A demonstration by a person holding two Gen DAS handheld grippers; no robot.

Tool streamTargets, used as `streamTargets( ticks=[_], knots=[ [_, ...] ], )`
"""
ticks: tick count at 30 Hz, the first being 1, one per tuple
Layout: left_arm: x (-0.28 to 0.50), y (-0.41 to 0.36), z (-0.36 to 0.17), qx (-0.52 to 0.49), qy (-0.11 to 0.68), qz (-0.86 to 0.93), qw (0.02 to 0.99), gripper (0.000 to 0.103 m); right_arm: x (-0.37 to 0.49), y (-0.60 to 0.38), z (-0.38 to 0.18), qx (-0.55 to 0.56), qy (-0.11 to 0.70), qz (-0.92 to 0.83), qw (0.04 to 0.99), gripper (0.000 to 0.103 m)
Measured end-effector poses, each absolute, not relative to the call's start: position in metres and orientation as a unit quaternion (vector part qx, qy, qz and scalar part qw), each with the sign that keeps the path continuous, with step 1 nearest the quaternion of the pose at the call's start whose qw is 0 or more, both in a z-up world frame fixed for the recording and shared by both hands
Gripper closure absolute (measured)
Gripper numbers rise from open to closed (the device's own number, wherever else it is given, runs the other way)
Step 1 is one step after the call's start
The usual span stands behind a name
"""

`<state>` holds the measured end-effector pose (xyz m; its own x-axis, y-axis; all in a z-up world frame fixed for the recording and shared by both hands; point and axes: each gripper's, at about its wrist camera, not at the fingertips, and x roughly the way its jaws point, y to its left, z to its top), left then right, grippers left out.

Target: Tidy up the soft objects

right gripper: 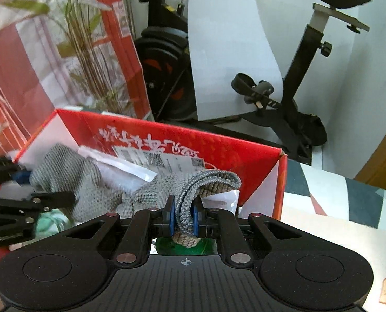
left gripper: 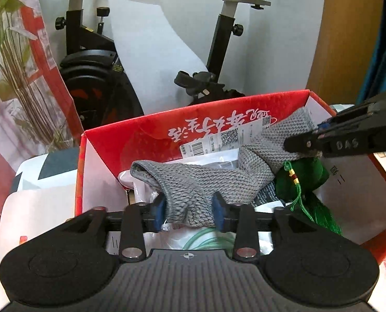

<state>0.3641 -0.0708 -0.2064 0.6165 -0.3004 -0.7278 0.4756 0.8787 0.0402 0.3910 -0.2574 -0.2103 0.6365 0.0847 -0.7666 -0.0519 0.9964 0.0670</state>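
Observation:
A grey knit cloth (left gripper: 206,179) stretches across the open red cardboard box (left gripper: 130,135), above its contents. My left gripper (left gripper: 189,212) is open; the cloth's near end hangs loosely between its blue pads (left gripper: 158,212). My right gripper (right gripper: 184,218) is shut on the cloth's other end (right gripper: 186,208), which is folded between the pads. In the left wrist view the right gripper (left gripper: 304,143) comes in from the right at the far corner of the box. In the right wrist view the left gripper (right gripper: 41,187) sits at the left edge with the cloth between its fingers.
Inside the box lie a green plush item with a tassel (left gripper: 302,179), white plastic packets (right gripper: 125,169) and a barcode label (left gripper: 219,140). Behind the box stand an exercise bike (left gripper: 94,59), a white sheet (left gripper: 151,52) and a plant (left gripper: 16,72). A patterned tablecloth (right gripper: 348,208) covers the surface.

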Motion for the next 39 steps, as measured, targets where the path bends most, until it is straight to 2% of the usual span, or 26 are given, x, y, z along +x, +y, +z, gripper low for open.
streamTargets(
  ticks=[1, 9, 15, 17, 19, 23, 26, 28, 32, 39],
  knots=[
    [0.364, -0.070, -0.205, 0.113, 0.378, -0.217, 0.893, 0.049, 0.392, -0.253, -0.212, 0.004, 0.428, 0.036, 0.903, 0.091],
    [0.353, -0.064, -0.186, 0.106, 0.339, -0.213, 0.910, 0.046, 0.400, -0.232, -0.220, -0.058, 0.450, 0.022, 0.891, 0.091],
    [0.349, -0.059, -0.173, 0.104, 0.314, -0.204, 0.921, 0.034, 0.391, -0.229, -0.214, -0.074, 0.430, -0.005, 0.900, 0.081],
    [0.346, -0.058, -0.170, 0.103, 0.306, -0.204, 0.924, 0.030, 0.386, -0.228, -0.209, -0.078, 0.417, -0.019, 0.905, 0.073],
    [0.342, -0.058, -0.167, 0.101, 0.300, -0.203, 0.927, 0.023, 0.382, -0.228, -0.204, -0.079, 0.409, -0.029, 0.909, 0.051],
    [0.334, -0.058, -0.161, 0.100, 0.286, -0.196, 0.932, 0.011, 0.374, -0.231, -0.194, -0.071, 0.402, -0.026, 0.912, 0.043],
    [0.329, -0.058, -0.157, 0.100, 0.281, -0.189, 0.936, 0.007, 0.366, -0.230, -0.183, -0.073, 0.393, -0.036, 0.916, 0.026],
    [0.328, -0.057, -0.152, 0.095, 0.284, -0.186, 0.936, 0.003, 0.358, -0.228, -0.175, -0.071, 0.386, -0.040, 0.919, 0.011],
    [0.324, -0.051, -0.144, 0.082, 0.283, -0.179, 0.939, 0.000, 0.341, -0.223, -0.159, -0.064, 0.371, -0.038, 0.926, 0.001],
    [0.295, -0.042, -0.128, 0.079, 0.261, -0.159, 0.949, 0.000, 0.303, -0.210, -0.138, -0.023, 0.357, -0.042, 0.933, 0.001]
  ],
)
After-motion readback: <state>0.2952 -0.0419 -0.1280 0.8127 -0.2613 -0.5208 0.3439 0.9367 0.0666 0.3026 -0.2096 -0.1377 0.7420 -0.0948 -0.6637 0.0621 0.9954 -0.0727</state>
